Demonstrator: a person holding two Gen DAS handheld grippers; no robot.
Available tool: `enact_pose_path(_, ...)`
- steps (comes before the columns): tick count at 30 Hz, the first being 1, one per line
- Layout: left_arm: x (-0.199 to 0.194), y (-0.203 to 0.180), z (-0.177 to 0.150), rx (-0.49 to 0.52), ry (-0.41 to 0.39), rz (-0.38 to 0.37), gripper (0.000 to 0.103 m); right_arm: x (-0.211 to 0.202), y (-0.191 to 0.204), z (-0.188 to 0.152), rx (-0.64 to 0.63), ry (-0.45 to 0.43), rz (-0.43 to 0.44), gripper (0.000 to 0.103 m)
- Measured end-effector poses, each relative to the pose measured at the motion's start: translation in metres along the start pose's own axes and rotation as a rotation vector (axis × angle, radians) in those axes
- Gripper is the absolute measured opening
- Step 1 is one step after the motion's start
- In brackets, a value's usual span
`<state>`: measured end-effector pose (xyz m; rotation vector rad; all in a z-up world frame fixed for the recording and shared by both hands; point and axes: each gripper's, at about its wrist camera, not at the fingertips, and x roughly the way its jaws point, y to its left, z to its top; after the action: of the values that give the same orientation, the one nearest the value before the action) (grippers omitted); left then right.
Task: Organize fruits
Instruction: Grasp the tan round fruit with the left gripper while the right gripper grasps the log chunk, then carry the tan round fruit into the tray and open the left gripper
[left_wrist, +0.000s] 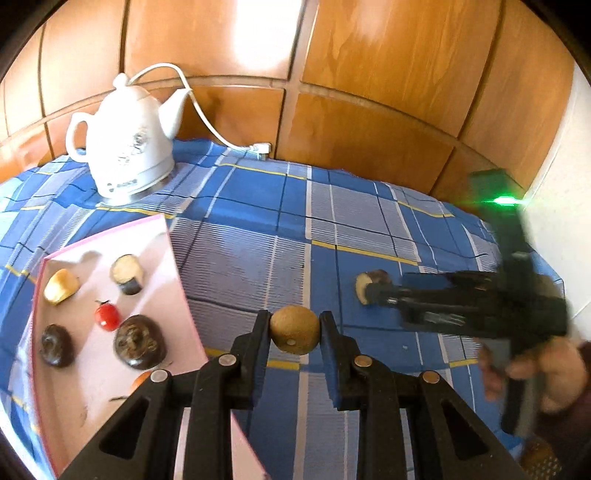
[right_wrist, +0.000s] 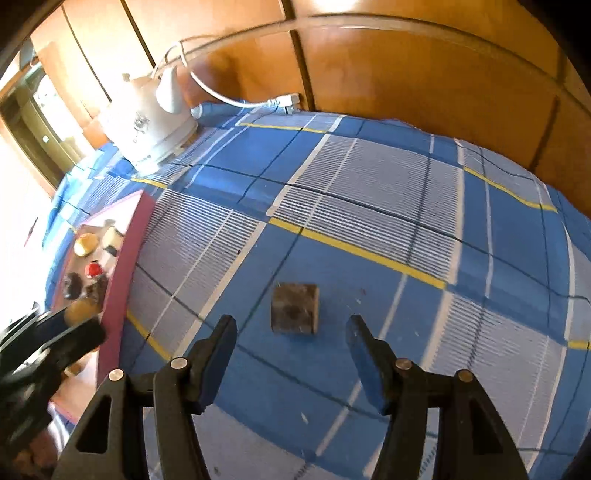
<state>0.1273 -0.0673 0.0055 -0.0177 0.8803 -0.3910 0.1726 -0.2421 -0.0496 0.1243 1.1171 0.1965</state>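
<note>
My left gripper (left_wrist: 294, 326) is shut on a brown kiwi (left_wrist: 294, 329) and holds it above the blue checked cloth, just right of the pink tray (left_wrist: 173, 254). The tray holds a red tomato (left_wrist: 107, 316), two dark round fruits (left_wrist: 138, 347), a yellowish piece (left_wrist: 61, 286) and a cut dark-skinned piece (left_wrist: 127, 274). My right gripper (right_wrist: 291, 332) is open, its jaws wide on either side of a brown cut fruit piece (right_wrist: 294, 308) lying on the cloth. In the left wrist view that piece (left_wrist: 364, 288) lies at the right gripper's (left_wrist: 373, 295) tips.
A white electric kettle (left_wrist: 123, 147) stands at the back left with its cord (left_wrist: 207, 122) running to a plug (left_wrist: 260, 148) by the wooden wall. The pink tray's edge (right_wrist: 123, 266) lies left of my right gripper. The table's right edge drops off near a white wall.
</note>
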Motion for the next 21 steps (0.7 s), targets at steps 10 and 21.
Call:
enact_pose_path(10,-0.035,0.018,-0.013,-0.029,-0.055,0.029,0.026,0.009,0.008,-0.016,-0.059,0.056,-0.081,0.028)
enact_pose_path(21,-0.053,0.026,-0.031,-0.047,-0.064,0.046,0.026,-0.034,-0.008,-0.056,-0.099,0.058,-0.094,0.028)
